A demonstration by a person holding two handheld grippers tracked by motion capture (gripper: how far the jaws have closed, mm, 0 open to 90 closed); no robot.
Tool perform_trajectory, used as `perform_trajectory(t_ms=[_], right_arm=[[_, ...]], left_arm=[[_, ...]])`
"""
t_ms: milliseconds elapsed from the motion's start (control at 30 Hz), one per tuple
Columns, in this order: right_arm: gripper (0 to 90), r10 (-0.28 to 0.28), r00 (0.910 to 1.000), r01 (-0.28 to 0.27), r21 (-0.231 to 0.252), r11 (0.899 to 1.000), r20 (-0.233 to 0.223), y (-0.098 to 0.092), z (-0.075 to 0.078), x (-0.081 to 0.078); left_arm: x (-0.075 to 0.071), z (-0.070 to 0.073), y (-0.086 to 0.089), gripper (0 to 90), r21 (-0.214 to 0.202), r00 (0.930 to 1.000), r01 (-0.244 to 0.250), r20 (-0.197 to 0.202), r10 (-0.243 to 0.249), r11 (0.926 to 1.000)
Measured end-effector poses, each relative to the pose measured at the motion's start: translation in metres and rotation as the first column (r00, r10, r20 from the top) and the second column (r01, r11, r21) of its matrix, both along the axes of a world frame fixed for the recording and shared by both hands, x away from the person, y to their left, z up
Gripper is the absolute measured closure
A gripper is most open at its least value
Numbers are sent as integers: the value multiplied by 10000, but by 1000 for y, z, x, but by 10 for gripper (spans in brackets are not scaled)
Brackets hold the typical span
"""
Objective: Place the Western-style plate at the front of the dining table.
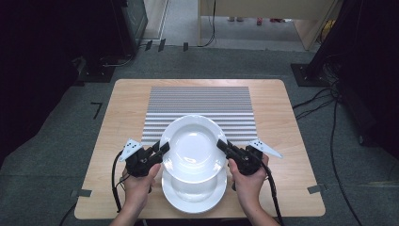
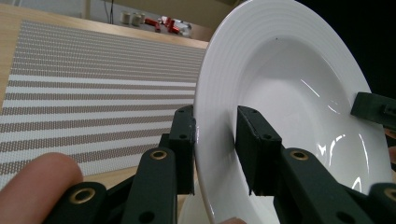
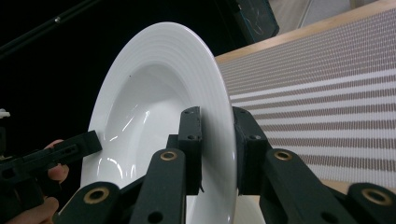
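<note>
A: The upper plate [image 1: 194, 147] is up off the lower plate [image 1: 194, 194], hanging over the near edge of the striped mat [image 1: 200, 101]. You've got it by the rim on both sides. Your left tongs [image 1: 163, 148] are clamped on the left rim and your right tongs [image 1: 221, 144] on the right rim.

B: How good do the grips look?

A: In the left gripper view the left tongs [image 2: 215, 140] have one pad under the rim and one inside the bowl, pressing on the upper plate [image 2: 289, 93]. The right gripper view shows the same for the right tongs [image 3: 215, 140] on the upper plate [image 3: 154, 102]. Both are closed on the rim, but only near its outer edge.

B: So what worries you?

A: I judge the main risk is slipping. The glaze looks smooth and the pads hold a thin, sloping lip, so a jerk could let one side slide out. Then the plate would swing down on the other grip and strike the lower plate or the bench [image 1: 127, 108].

B: Anything else?

A: If your hands drift apart or together, you'd pull the rim out of one grip or load it sideways. Keep them level with each other too, since a tilt puts more weight on one side.
</note>
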State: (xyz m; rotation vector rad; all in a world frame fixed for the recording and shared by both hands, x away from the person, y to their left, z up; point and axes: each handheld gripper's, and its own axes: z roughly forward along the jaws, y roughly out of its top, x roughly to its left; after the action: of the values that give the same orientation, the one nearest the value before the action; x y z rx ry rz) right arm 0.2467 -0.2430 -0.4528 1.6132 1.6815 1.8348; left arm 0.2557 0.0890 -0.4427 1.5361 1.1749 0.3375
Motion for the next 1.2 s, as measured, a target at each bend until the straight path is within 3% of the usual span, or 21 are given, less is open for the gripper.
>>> perform_trajectory(t_ms=[400, 1000, 1200], right_arm=[[776, 64, 10000, -64, 132, 9999, 9, -3, 5, 29], [774, -105, 9992, 105, 2, 9999, -397, -7, 1, 80], [772, -114, 9973, 139, 354, 9993, -723, -9, -1, 100]], left_arm=[[27, 4, -2, 688, -32, 9999, -70, -134, 70, 10000], [86, 4, -10, 691, 65, 9974, -187, -702, 191, 9998], [102, 6, -12, 694, 70, 9975, -273, -651, 277, 9996]])
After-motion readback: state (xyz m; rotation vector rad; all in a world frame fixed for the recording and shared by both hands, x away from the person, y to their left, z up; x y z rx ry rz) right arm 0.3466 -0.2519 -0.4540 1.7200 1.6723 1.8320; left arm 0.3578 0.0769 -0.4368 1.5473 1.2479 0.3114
